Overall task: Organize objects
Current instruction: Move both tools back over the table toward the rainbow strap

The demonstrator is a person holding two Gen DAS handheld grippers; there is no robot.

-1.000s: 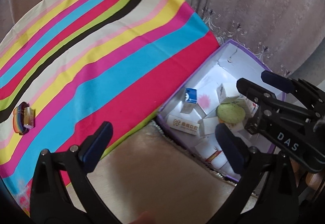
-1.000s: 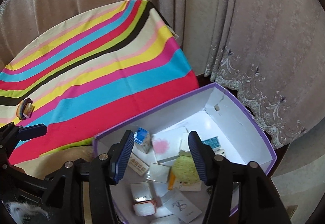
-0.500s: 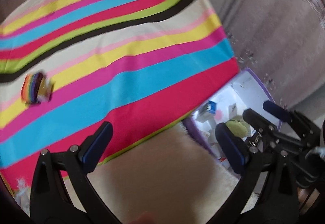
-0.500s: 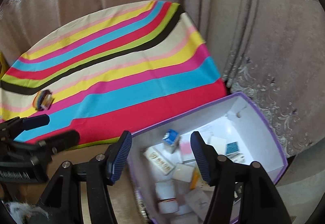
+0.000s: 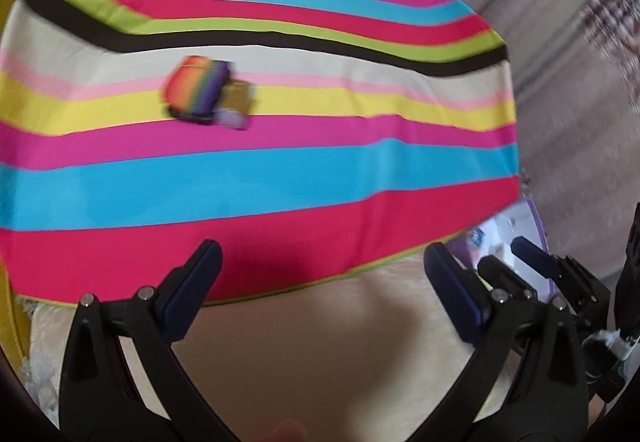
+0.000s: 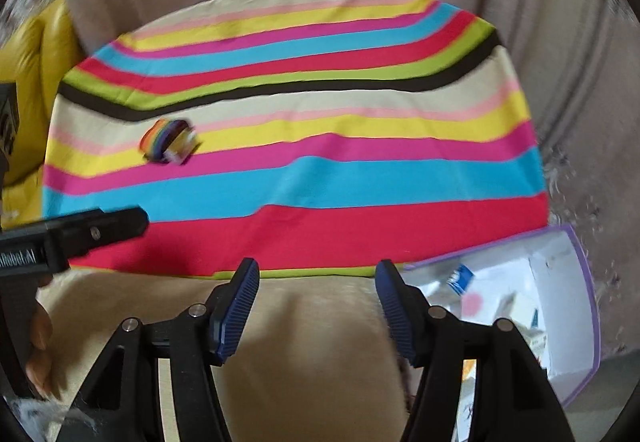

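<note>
Black plastic arms of the left gripper (image 5: 320,282) reach forward over the cream fleece (image 5: 320,354) at the near edge of the striped cloth (image 5: 280,181). Its blue-padded fingers are spread wide apart with nothing between them, tips level with the cloth's red band. The right gripper (image 6: 316,306) sits beside it, also pointing at the cloth. Its ribbed blue pads (image 6: 236,310) stand at a moderate gap, empty, hovering above the fleece. In the right wrist view the left gripper's finger juts in from the left edge, with fingertips of the person's hand (image 6: 40,346) showing below it.

A small rainbow-coloured object (image 5: 200,89) lies on the cloth's yellow and pink stripes, well apart from both grippers. A little box-like piece seems to rest against it, though blur hides the detail. To the right, off the cloth's edge, a purple-rimmed white box (image 6: 576,322) holds several small packets (image 6: 460,278).
</note>
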